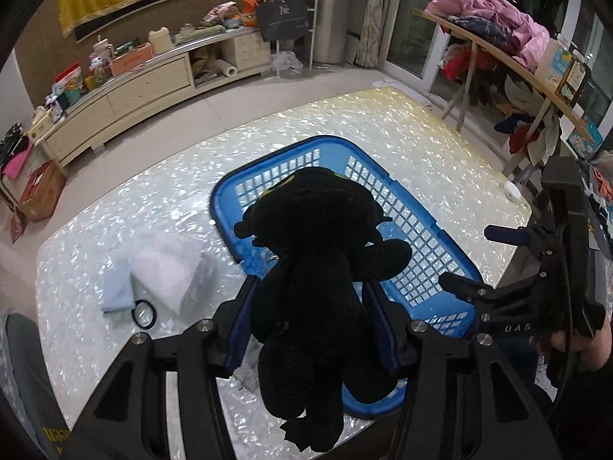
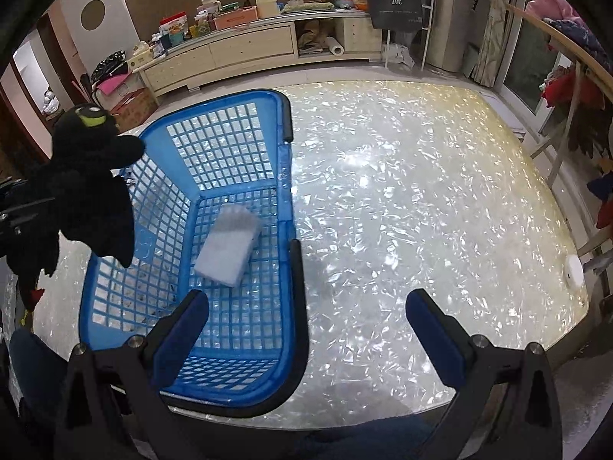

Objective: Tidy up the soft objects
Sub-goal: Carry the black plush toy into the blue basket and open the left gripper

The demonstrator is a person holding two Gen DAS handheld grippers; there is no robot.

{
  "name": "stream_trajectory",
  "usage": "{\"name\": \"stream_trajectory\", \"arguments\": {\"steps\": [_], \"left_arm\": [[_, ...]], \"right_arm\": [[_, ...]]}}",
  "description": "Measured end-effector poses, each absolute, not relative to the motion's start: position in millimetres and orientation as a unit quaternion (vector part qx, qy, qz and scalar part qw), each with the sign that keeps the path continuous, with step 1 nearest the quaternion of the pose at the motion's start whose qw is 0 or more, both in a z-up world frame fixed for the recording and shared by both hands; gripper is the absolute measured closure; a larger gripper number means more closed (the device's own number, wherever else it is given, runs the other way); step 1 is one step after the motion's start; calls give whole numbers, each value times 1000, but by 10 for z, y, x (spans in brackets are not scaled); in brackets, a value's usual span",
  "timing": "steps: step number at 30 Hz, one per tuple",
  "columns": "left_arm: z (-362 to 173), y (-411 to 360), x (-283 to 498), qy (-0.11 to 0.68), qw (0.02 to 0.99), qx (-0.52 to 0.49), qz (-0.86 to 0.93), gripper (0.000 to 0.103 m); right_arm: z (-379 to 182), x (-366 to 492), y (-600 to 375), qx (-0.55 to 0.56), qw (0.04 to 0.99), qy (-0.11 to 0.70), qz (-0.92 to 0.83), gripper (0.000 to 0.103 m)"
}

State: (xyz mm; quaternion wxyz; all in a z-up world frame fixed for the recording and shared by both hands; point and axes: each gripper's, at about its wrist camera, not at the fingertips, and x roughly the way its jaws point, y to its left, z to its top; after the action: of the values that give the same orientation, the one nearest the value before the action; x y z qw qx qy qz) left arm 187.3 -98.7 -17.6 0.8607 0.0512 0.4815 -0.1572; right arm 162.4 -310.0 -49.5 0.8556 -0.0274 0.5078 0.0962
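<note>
My left gripper (image 1: 310,306) is shut on a black plush toy (image 1: 310,268) and holds it above the near end of a blue lattice basket (image 1: 421,237). The toy also shows at the left of the right wrist view (image 2: 84,184), hanging over the basket's left rim (image 2: 115,230). A white folded cloth (image 2: 228,247) lies inside the basket. My right gripper (image 2: 306,329) is open and empty, low over the basket's near right corner; it shows at the right of the left wrist view (image 1: 509,257).
A pale blue cloth (image 1: 117,287), a clear plastic bag (image 1: 172,264) and a black hair tie (image 1: 145,312) lie on the shiny table left of the basket. A small white disc (image 2: 573,272) sits near the table's right edge. Cluttered cabinets stand behind.
</note>
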Motion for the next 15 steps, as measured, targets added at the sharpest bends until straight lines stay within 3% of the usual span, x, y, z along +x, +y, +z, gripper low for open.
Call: {"name": "stream_trajectory", "arguments": {"steps": [15], "left_arm": [[-735,-1335,2359,511,833,71,-202,51]], "right_arm": [[-705,1698,-3080,-17,846,525,89,0]]}}
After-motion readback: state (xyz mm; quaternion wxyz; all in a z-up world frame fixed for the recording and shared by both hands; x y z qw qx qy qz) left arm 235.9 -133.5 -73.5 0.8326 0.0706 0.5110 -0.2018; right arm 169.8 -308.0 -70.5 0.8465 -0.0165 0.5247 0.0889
